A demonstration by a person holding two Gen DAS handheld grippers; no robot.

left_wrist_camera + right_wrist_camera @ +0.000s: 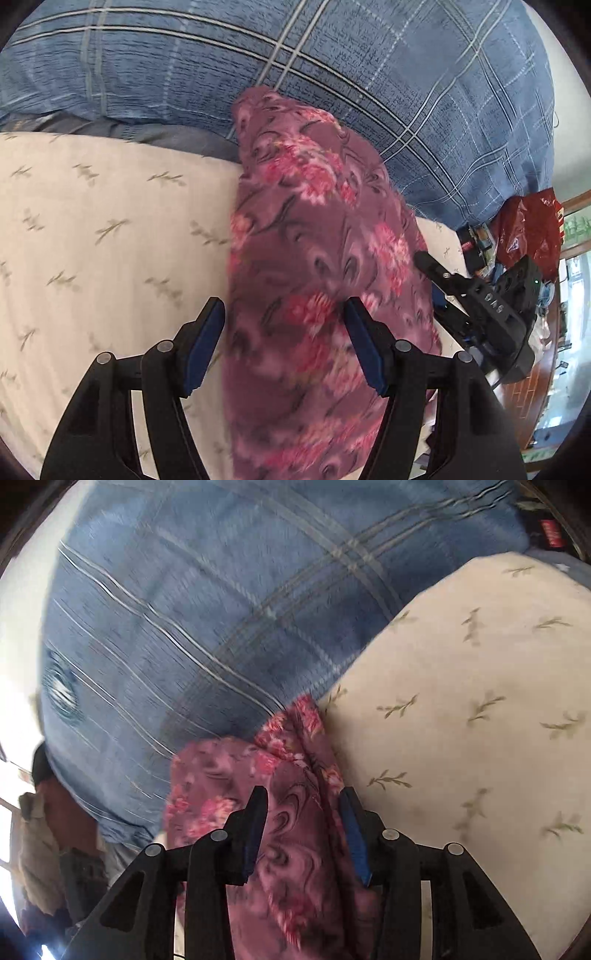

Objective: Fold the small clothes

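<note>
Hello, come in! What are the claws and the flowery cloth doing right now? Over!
Left gripper open over the flowery cloth. Right gripper open astride it. Cloth lies on the sheet, against the blue blanket.

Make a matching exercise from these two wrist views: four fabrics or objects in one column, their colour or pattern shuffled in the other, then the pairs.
Things:
1. garment
2. quilt
3. bedsheet
4. plastic bag

Descriptions:
A. cream with small green sprigs
B. shiny red
C. purple with pink flowers
D. blue with pale check lines

Pairs: 1-C, 2-D, 3-A, 4-B
</note>
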